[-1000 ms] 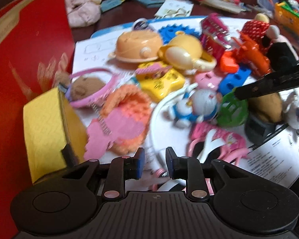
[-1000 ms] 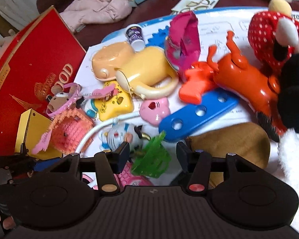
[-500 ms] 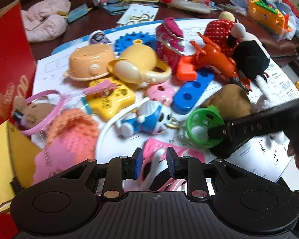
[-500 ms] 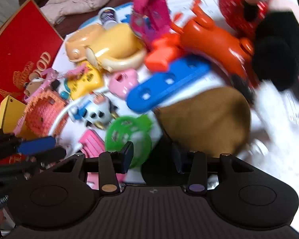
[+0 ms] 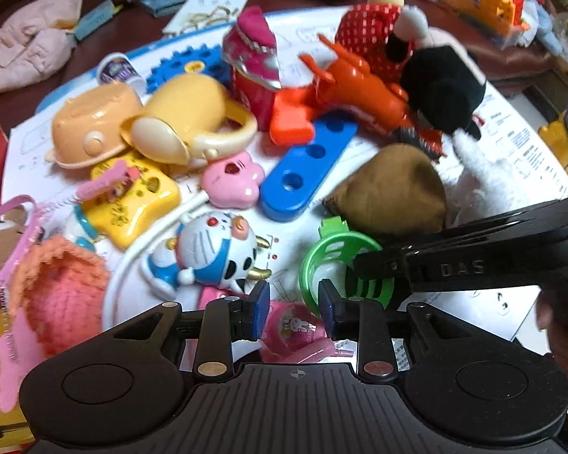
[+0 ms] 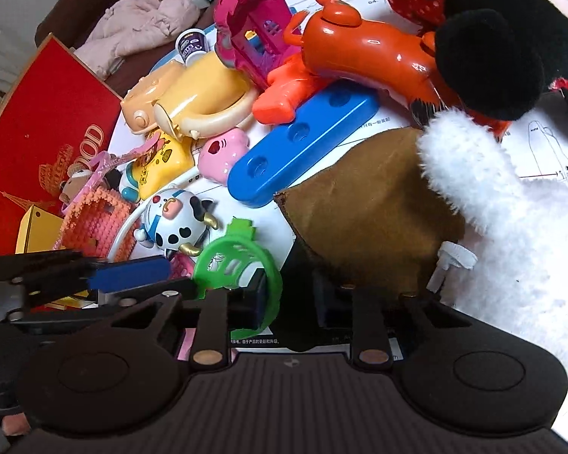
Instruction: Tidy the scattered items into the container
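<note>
right tool (image 6: pixel 287 304): jaws apart, straddling the green ring's (image 6: pixel 238 261) rim
left tool (image 5: pixel 293 312): released, just beside it
room: toys crowd every side

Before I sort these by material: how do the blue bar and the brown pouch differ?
The blue bar is hard, glossy plastic; the brown pouch is matte cloth. The blue bar is long and flat with three round holes; the brown pouch is a rounded lump without holes. Both lie on the white sheet, side by side.
</note>
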